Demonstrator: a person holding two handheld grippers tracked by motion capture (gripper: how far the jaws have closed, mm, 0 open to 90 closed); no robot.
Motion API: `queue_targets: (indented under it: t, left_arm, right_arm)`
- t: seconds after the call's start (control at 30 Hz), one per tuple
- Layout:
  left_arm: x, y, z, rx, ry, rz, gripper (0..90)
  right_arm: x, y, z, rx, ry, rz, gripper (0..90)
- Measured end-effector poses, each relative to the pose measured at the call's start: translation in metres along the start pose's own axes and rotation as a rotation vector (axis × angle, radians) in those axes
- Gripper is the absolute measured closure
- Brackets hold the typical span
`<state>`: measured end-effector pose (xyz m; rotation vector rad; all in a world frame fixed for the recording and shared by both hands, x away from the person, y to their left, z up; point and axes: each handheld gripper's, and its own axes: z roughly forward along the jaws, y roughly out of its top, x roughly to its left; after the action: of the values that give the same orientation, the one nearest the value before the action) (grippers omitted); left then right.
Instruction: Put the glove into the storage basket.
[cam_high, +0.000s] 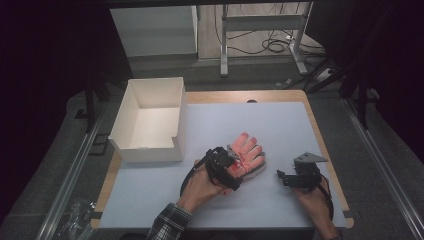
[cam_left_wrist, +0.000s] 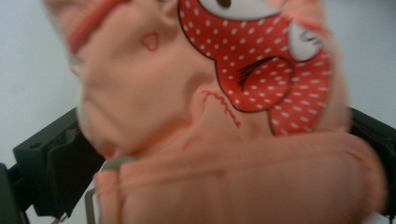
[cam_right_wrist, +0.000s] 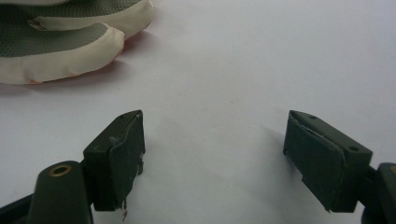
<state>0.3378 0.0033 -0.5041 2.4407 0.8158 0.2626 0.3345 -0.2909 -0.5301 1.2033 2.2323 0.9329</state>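
One pink glove (cam_high: 246, 155) sits between the left jaws, one white box (cam_high: 150, 120) beyond, two grippers in play.

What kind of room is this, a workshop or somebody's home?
Probably a lab or recording workspace, not a home: a wooden table under a pale grey mat, loose black cables on the floor beyond it, and metal-framed benches behind.

L gripper (cam_high: 235, 167) angled forward; R gripper (cam_right_wrist: 215, 156) jaws wide (level, low).
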Motion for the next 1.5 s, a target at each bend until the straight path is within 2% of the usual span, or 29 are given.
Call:
queue_targets:
  t: [0.23,0.33,0.4,0.5,0.57,0.67,0.8,1.0,1.47,1.5]
  left_arm:
    - [-0.001,-0.004,0.012,0.039,-0.005,-0.008,1.2]
    - [-0.005,-0.004,0.018,0.082,-0.005,0.013,4.8]
    - [-0.003,-0.004,0.017,0.091,-0.038,-0.007,9.4]
    - [-0.002,-0.002,0.013,0.100,-0.051,-0.002,21.1]
    - [-0.002,-0.001,0.011,0.099,-0.059,0.004,31.7]
    - [-0.002,0.001,0.007,0.095,-0.074,0.017,40.5]
    - [0.001,-0.001,0.004,0.078,-0.089,0.016,44.1]
    - [0.010,-0.001,-0.001,0.061,-0.140,-0.032,44.4]
    - [0.030,0.014,-0.027,0.030,-0.053,-0.034,43.4]
    - [0.033,0.017,-0.030,0.022,-0.021,-0.026,43.1]
  right_arm:
    - [0.000,0.000,0.000,0.000,0.000,0.000,20.9]
    - [0.000,0.000,0.000,0.000,0.000,0.001,20.9]
    - [0.000,0.000,0.000,0.000,0.000,0.001,20.9]
    - [0.000,0.000,0.000,0.000,0.000,0.000,20.9]
    - [0.000,0.000,0.000,0.000,0.000,0.000,20.9]
    - [0.000,0.000,0.000,0.000,0.000,0.000,20.9]
    - [0.000,0.000,0.000,0.000,0.000,0.000,20.9]
    - [0.000,0.000,0.000,0.000,0.000,0.000,20.9]
    - [0.000,0.000,0.000,0.000,0.000,-0.001,20.9]
    - [0.000,0.000,0.000,-0.001,0.000,-0.003,20.9]
